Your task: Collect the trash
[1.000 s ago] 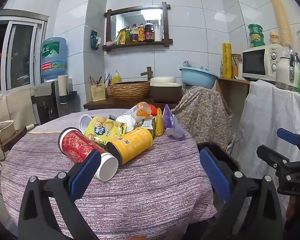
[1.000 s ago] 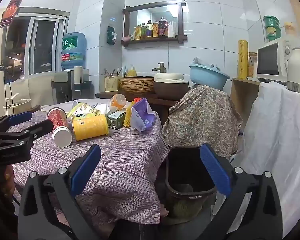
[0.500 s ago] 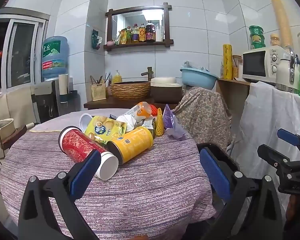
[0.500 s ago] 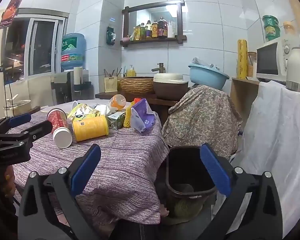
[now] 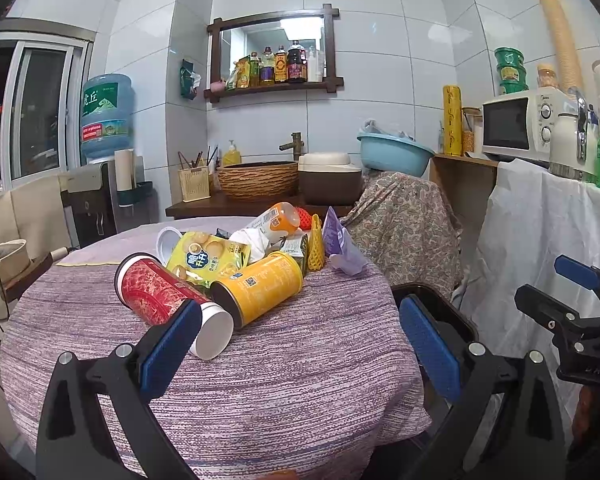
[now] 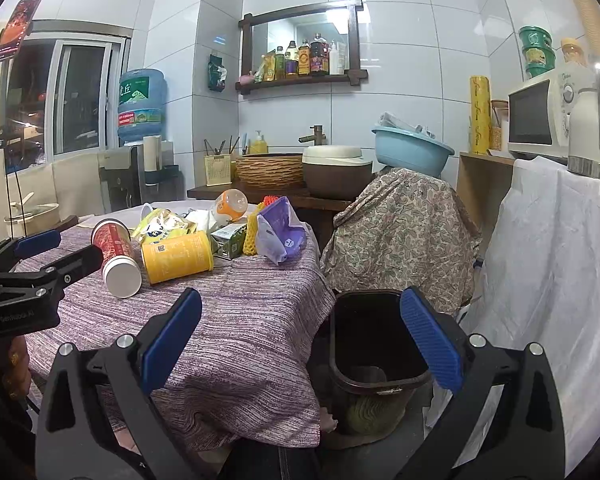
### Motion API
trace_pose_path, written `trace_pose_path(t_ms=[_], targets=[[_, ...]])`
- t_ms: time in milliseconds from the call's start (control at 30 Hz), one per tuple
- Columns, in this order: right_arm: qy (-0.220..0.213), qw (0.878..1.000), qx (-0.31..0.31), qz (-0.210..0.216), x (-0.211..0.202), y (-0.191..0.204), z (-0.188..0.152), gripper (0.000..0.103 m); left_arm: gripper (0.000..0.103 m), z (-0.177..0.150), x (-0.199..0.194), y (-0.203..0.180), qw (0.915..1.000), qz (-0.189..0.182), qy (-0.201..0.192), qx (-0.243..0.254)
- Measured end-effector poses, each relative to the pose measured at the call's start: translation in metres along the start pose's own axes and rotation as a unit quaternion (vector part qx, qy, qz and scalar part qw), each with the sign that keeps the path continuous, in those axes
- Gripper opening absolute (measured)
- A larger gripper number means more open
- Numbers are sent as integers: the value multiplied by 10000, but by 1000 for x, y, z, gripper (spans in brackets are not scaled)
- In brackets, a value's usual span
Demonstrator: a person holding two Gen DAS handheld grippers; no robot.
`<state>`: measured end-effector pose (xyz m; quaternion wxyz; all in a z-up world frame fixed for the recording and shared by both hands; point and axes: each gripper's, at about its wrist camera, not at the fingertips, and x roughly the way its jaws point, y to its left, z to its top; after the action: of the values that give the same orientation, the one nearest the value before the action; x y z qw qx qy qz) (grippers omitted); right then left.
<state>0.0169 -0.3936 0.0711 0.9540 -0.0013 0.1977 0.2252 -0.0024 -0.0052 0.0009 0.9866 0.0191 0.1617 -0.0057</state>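
Observation:
A heap of trash lies on the round table (image 5: 280,380): a red paper cup (image 5: 160,292) on its side, a yellow can (image 5: 260,288), a yellow-green snack bag (image 5: 204,260), an orange bottle (image 5: 278,218), a purple pouch (image 5: 340,248). My left gripper (image 5: 300,344) hovers open just before the red cup, nothing between its fingers. My right gripper (image 6: 300,340) is open too, over the table's right edge and the dark trash bin (image 6: 372,344). The same red cup (image 6: 114,252) and yellow can (image 6: 176,256) show in the right wrist view.
A chair draped in patterned cloth (image 6: 400,232) stands behind the bin. White sheeting (image 6: 548,280) covers a counter at right holding a microwave (image 5: 516,124). A wooden counter (image 5: 236,204) with a woven basket and pot runs behind the table. A water dispenser (image 5: 104,160) stands at left.
Both views have crept very slightly; the left gripper sits marginally closer to the red cup. Both grippers stay open and no trash has moved.

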Motion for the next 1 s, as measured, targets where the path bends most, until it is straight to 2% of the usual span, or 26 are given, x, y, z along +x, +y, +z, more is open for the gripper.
trace_pose_path(t_ms=[1000], targets=[[-4,10000,15,-6,0,-2,0,98,98,-4,4,3,10000,-2,7,-25]])
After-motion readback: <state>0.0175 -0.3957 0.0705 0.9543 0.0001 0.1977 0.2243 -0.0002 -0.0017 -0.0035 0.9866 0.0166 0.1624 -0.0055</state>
